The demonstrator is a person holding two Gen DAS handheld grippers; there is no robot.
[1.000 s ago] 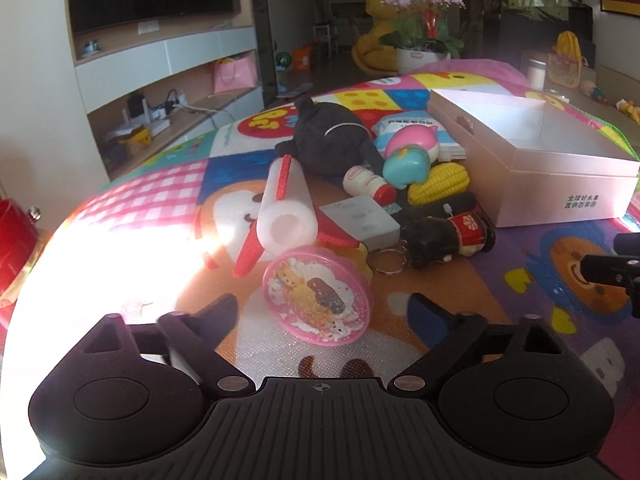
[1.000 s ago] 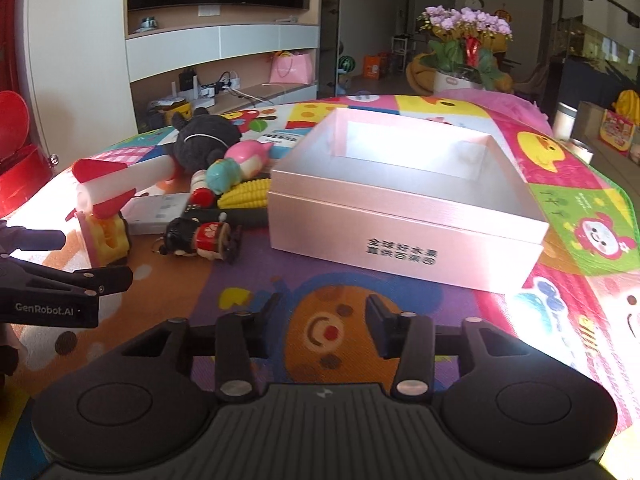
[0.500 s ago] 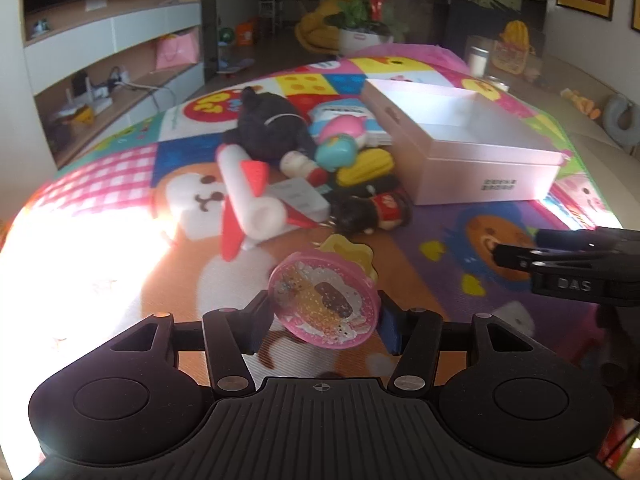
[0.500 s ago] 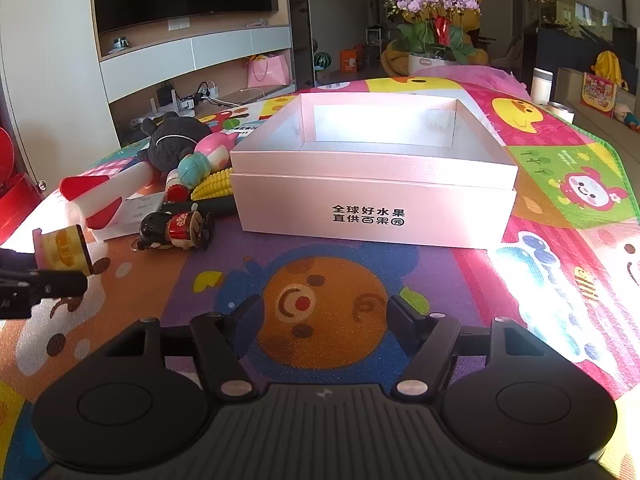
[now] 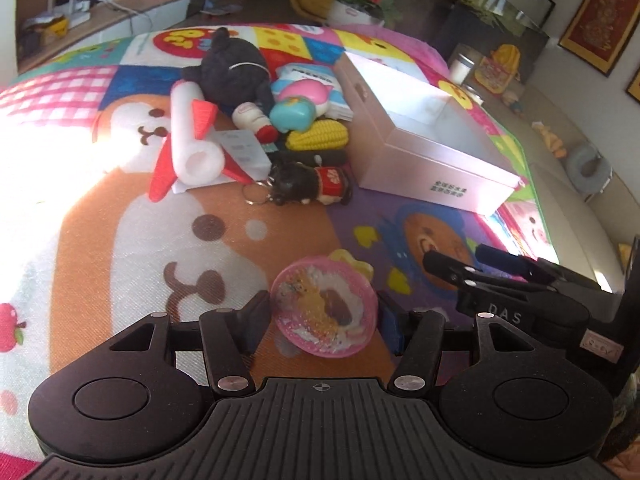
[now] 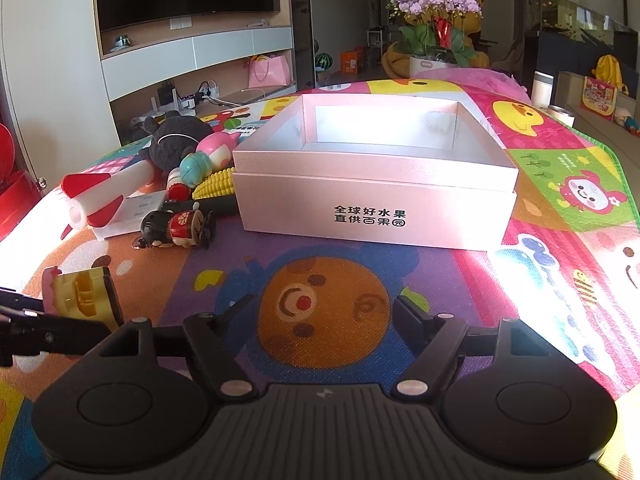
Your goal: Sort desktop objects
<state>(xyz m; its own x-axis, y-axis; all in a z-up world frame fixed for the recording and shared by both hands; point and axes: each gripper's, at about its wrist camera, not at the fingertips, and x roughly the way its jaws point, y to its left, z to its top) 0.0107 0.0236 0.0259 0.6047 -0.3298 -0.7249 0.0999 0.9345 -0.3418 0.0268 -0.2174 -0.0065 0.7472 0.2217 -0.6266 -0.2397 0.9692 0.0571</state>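
Note:
A round pink toy [image 5: 320,304] with a yellow base sits between the fingers of my left gripper [image 5: 322,320], which grips it by its rim just above the mat while its jaws are opening slightly. In the right wrist view that toy [image 6: 76,296] shows at the far left, lifted. My right gripper [image 6: 324,308] hovers over the mat in front of the pink box [image 6: 372,168] with nothing between its opening jaws. The box is open on top, and its inside looks bare.
Left of the box lies a pile: black plush [image 5: 236,72], white-and-red rocket [image 5: 188,136], toy corn [image 5: 318,136], pink-and-teal toy [image 5: 300,108], keychain figure [image 5: 312,184]. A colourful cartoon mat [image 6: 320,264] covers the table. The right gripper [image 5: 456,254] is close on the left gripper's right.
My left gripper closed on the pink toy, lifted it off the mat and tilted downward. My right gripper's jaws spread wider while the hand stayed in place.

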